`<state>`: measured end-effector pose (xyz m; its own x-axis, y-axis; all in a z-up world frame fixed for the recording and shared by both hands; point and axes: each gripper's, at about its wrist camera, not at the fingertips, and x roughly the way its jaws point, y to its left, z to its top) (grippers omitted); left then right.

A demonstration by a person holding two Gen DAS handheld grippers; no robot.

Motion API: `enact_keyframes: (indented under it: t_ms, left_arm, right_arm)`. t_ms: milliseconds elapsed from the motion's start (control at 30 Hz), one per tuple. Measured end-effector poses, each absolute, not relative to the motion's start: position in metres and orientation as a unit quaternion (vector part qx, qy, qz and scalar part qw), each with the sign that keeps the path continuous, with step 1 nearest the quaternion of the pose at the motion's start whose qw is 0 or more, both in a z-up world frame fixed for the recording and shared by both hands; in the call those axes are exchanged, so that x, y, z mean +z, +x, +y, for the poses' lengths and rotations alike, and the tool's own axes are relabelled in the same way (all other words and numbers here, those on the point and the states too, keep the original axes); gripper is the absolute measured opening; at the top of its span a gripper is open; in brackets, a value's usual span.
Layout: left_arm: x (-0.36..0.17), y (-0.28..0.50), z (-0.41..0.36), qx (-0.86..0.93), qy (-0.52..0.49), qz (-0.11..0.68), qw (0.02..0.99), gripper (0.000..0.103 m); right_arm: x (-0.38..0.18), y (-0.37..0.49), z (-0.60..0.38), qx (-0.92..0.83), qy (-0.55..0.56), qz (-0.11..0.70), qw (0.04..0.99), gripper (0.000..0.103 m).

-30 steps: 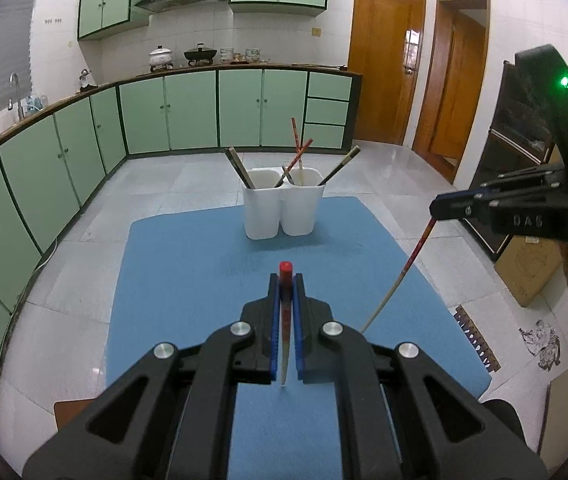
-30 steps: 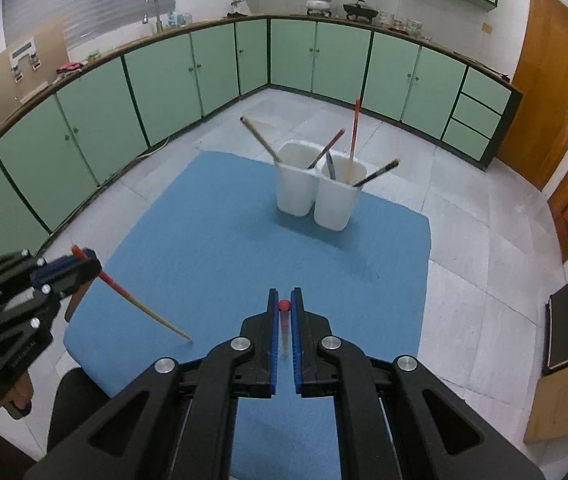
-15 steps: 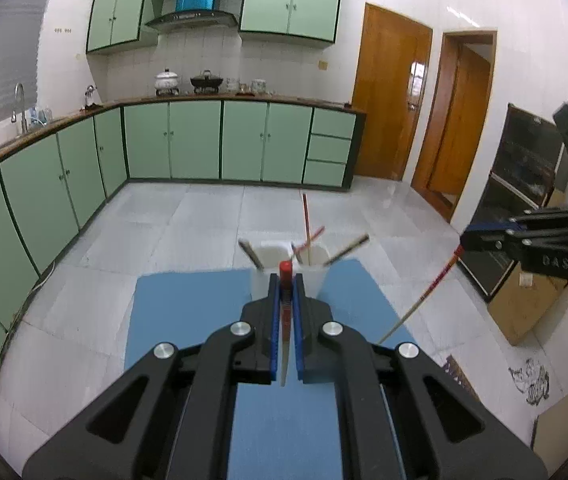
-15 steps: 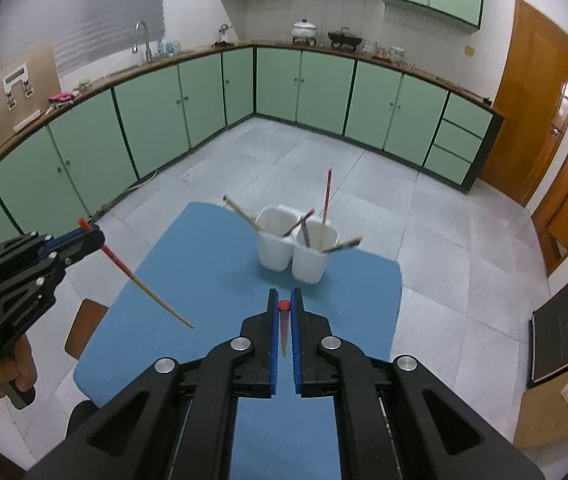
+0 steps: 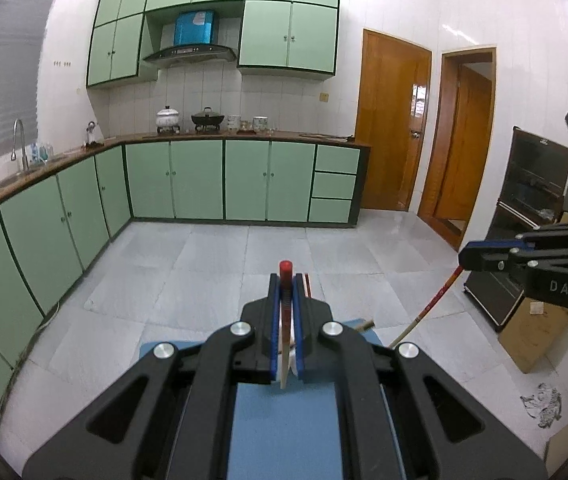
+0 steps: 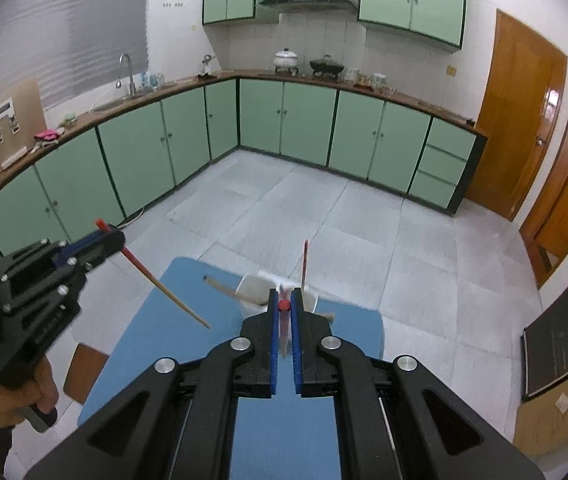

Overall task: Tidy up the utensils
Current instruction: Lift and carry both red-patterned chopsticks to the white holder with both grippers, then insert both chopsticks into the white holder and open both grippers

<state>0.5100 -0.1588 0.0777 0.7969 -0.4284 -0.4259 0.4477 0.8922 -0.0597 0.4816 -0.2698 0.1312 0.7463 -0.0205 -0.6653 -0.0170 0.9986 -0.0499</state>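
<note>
Left wrist view now looks out over the kitchen floor, where a second ago it looked down on the blue desk point(image 5: 284, 432) and the white utensil holder; both hands have risen, and the holder has sunk almost wholly behind the fingers. In the right wrist view the desk has likewise dropped low in the picture.

Two grippers show, each with one red-tipped chopstick. The left gripper point(image 5: 285, 292) has its fingers narrow, pinching a chopstick point(image 5: 285, 320) near its red end, the pale tip hanging down over the desk. The right gripper point(image 6: 282, 306) also pinches a chopstick point(image 6: 283, 330) just below its red end, fingers nearly closed.

Beyond the fingers, the two-compartment utensil holder point(image 6: 254, 286) stands near the desk's far edge; about four sticks rise from it, though the fingers hide part of it. Which compartment each is in I cannot tell.

A hand point(image 6: 30, 394) grips the left gripper's handle at the desk's left edge, and that gripper slants downward.
</note>
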Motion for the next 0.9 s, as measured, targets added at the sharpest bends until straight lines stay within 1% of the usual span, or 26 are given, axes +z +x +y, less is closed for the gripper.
enact_keyframes:
  t_ms: [167,433,667,900]
  left_arm:
    - [0.073,0.546,-0.174,-0.226,0.008,0.215,0.950,0.005]
    - [0.038,0.616,-0.196,-0.212,0.003,0.231,0.949,0.005]
    - [-0.012,0.656,-0.209,-0.210,0.003,0.269,0.940,0.005]
    - [-0.056,0.681,-0.209,-0.211,0.009,0.309,0.927,0.005]
  right_arm:
    - [0.128,0.520,-0.284,-0.013,0.000,0.339,0.941,0.006]
    - [0.089,0.585,-0.310,-0.033,0.015,0.347,0.937,0.006]
    - [0.029,0.629,-0.320,-0.026,0.033,0.372,0.927,0.006]
    - [-0.025,0.652,-0.334,-0.024,0.056,0.406,0.912,0.006]
